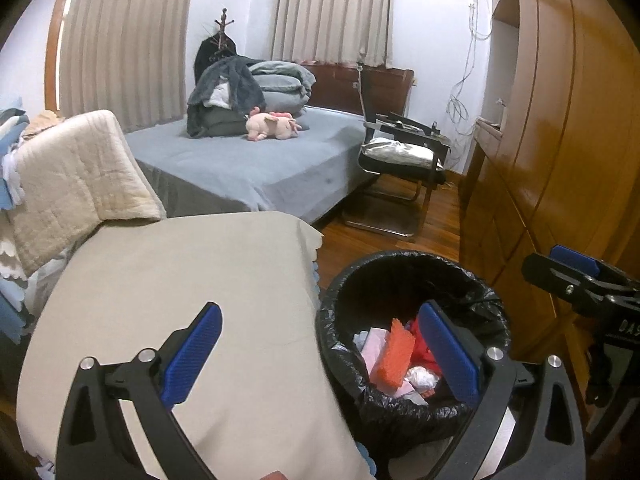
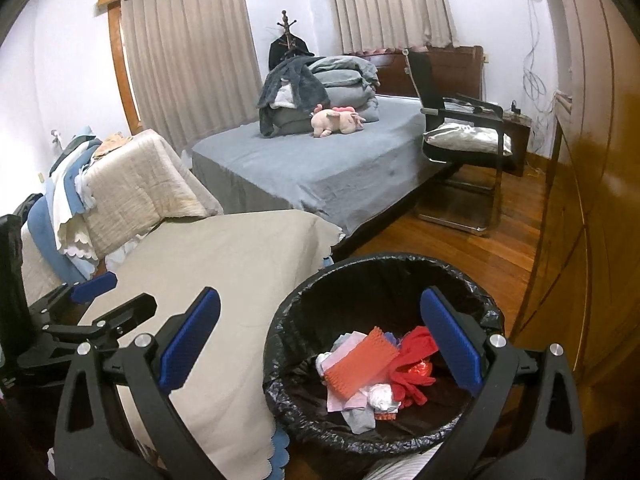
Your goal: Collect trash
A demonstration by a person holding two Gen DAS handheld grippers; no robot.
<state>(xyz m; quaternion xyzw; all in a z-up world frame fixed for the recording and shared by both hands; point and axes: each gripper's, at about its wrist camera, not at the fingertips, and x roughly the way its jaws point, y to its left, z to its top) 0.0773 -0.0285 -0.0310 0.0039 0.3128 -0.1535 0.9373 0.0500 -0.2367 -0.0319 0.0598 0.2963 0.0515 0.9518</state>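
A round trash bin with a black liner (image 1: 400,268) (image 2: 384,264) stands on the wood floor beside a beige-covered table (image 1: 180,300) (image 2: 240,280). Inside lies a pile of trash (image 1: 396,356) (image 2: 372,372): an orange textured piece, red plastic, pink and white paper. My left gripper (image 1: 324,344) is open and empty, straddling the table edge and the bin's left rim. My right gripper (image 2: 320,340) is open and empty above the bin's left side. Each gripper shows at the edge of the other's view (image 1: 576,280) (image 2: 92,312).
A bed with a grey sheet (image 1: 248,160) (image 2: 320,164) holds folded blankets and a pink plush toy (image 2: 336,120). A black chair (image 1: 404,160) (image 2: 464,136) stands by it. A wooden wardrobe (image 1: 560,120) (image 2: 592,160) fills the right. Piled linens (image 1: 72,176) sit left.
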